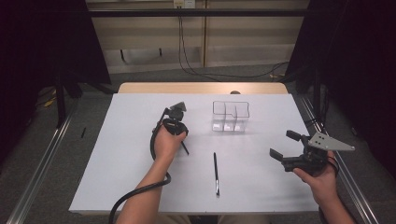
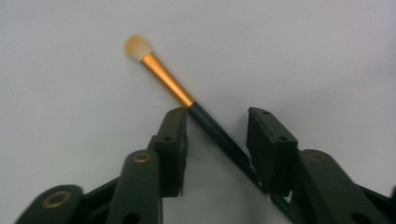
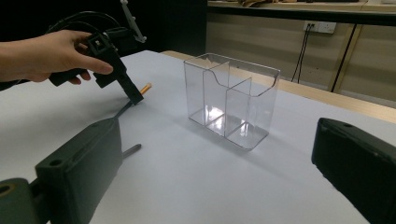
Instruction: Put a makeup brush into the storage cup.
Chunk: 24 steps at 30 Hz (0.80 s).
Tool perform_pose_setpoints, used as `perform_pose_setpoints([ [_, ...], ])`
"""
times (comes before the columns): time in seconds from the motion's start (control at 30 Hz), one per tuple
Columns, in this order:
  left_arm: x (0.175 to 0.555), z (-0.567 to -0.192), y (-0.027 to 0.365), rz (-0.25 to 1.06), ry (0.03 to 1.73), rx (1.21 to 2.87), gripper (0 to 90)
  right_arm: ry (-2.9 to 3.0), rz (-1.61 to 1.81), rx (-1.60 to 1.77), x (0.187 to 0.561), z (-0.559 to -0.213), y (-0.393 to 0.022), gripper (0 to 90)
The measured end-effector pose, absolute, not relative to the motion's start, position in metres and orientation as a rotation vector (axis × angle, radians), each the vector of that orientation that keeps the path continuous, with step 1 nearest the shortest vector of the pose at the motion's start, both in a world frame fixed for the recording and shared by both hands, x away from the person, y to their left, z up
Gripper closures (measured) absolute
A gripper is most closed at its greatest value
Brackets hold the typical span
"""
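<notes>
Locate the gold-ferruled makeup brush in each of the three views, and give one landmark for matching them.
High view: the brush pokes out below the left gripper, left of centre; only its dark handle shows.
Left gripper view: it runs diagonally from the upper left down between the jaws.
Right gripper view: upper left, its gold end is under the left gripper's jaws.
Shared landmark: the clear organizer in the high view and the right gripper view; the white table appears in all three views.

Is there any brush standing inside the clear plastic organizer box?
No: the clear plastic organizer box stands empty, while the gold-ferruled brush lies on the white table.
</notes>
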State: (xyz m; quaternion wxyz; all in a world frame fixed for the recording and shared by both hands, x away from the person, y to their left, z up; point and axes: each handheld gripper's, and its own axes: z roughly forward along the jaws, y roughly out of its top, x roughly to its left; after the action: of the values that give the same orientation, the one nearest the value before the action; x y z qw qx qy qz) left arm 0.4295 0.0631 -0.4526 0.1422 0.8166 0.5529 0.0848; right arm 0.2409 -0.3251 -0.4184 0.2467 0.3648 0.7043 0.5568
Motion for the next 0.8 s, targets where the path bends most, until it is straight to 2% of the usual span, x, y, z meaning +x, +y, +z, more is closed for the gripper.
perform_pose_setpoints([
  [0.03, 0.4285, -0.4519, 0.0650, 0.238, 1.577, 2.374, 65.0, 1.921, 1.519, 0.995, 0.2409, -0.4184, -0.3251, 1.5],
  [0.07, 0.4271, -0.4521, 0.0659, 0.239, 1.566, 2.375, 76.1, 1.922, 1.518, 0.997, 0.2412, -0.4187, -0.3248, 1.5],
  [0.1, 0.4262, -0.4518, 0.0671, 0.225, 1.556, 2.379, 76.1, 1.922, 1.518, 0.997, 0.2412, -0.4187, -0.3248, 1.5],
  [0.13, 0.4254, -0.4516, 0.0680, 0.211, 1.545, 2.385, 83.0, 1.927, 1.515, 0.994, 0.2415, -0.4188, -0.3245, 1.5],
  [0.43, 0.4254, -0.4476, 0.0671, 0.154, 1.525, 2.520, 82.9, 1.933, 1.513, 0.992, 0.2418, -0.4197, -0.3234, 1.5],
  [0.8, 0.4245, -0.4494, 0.0726, 0.103, 1.513, 2.520, 82.4, 1.930, 1.512, 1.002, 0.2418, -0.4204, -0.3249, 1.5],
])
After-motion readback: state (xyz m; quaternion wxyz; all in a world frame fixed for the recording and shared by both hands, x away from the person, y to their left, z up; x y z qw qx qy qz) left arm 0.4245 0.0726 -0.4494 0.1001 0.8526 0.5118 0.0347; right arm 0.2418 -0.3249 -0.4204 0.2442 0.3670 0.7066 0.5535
